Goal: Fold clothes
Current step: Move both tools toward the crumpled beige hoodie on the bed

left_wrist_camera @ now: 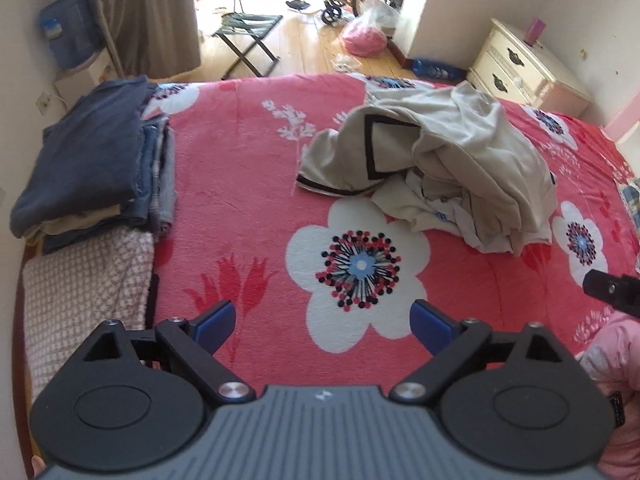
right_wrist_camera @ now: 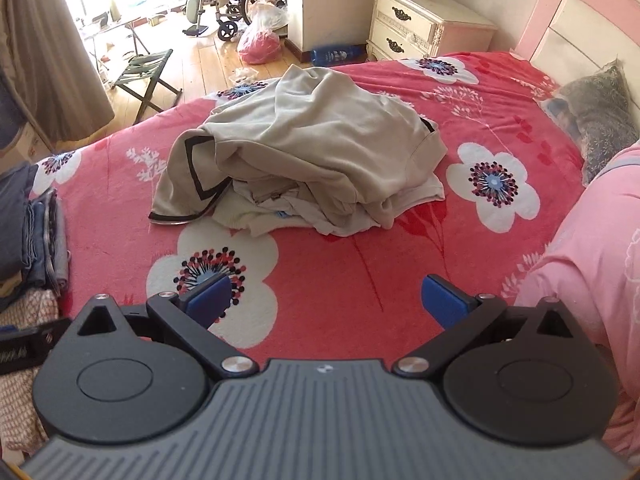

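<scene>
Clothes already folded sit as a neat stack [left_wrist_camera: 96, 156] at the bed's [left_wrist_camera: 248, 184] left edge, apparently parked there to free the middle for work. Above the flowered cover, the left gripper [left_wrist_camera: 322, 320] hangs with fingers spread wide and empty. Farther right, the crumpled beige garment [left_wrist_camera: 440, 152] lies heaped mid-bed, well apart, and the right gripper [right_wrist_camera: 326, 298] faces it, fingers likewise apart, seemingly ready to reach.

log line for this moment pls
left gripper: open, empty | right gripper: open, empty | crumpled beige garment with black trim: unfolded on red floral blanket | folded stack: blanket's left edge
</scene>
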Demonstrator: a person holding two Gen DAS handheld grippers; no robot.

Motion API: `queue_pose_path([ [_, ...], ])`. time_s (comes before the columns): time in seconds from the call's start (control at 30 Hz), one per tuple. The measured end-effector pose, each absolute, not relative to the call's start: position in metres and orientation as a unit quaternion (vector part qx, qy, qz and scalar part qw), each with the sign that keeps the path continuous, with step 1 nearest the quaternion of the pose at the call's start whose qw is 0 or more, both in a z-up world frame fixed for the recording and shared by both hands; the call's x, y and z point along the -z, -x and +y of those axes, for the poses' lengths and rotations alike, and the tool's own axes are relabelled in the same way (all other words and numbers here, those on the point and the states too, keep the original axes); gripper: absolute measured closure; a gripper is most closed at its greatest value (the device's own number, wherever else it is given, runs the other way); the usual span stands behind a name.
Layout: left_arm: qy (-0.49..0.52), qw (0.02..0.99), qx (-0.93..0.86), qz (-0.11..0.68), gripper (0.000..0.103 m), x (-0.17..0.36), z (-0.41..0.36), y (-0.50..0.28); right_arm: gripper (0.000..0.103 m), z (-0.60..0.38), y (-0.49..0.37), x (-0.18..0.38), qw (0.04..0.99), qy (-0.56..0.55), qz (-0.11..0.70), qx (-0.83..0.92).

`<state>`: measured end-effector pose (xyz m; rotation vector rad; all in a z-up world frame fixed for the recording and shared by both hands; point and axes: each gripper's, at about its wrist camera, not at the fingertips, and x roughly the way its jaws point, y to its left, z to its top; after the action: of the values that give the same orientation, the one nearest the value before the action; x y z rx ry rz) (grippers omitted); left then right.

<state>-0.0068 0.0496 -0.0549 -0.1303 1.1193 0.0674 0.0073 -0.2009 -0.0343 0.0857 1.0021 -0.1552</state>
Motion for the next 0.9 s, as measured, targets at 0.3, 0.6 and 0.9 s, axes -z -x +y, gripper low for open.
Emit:
queue_pose_path([
  [0.3, 0.076, 0.876, -0.104, 0.465, 0.002, 0.016, 0.017, 0.029, 0.001, -0.235, -0.022, 0.027, 0.883, -0.028, 0.468, 0.028],
  [0.6, 0.148, 0.868, -0.121, 0.459, 0.0, 0.031, -0.063, 0.065, 0.001, -0.292, -0.004, 0.038, 0.877, 0.007, 0.479, -0.033],
  [0.9, 0.104, 0.887, -0.133, 0.43, 0.0, 0.106, -0.112, 0.06, 0.001, -0.332, -0.001, 0.108, 0.884, 0.007, 0.466, -0.035],
])
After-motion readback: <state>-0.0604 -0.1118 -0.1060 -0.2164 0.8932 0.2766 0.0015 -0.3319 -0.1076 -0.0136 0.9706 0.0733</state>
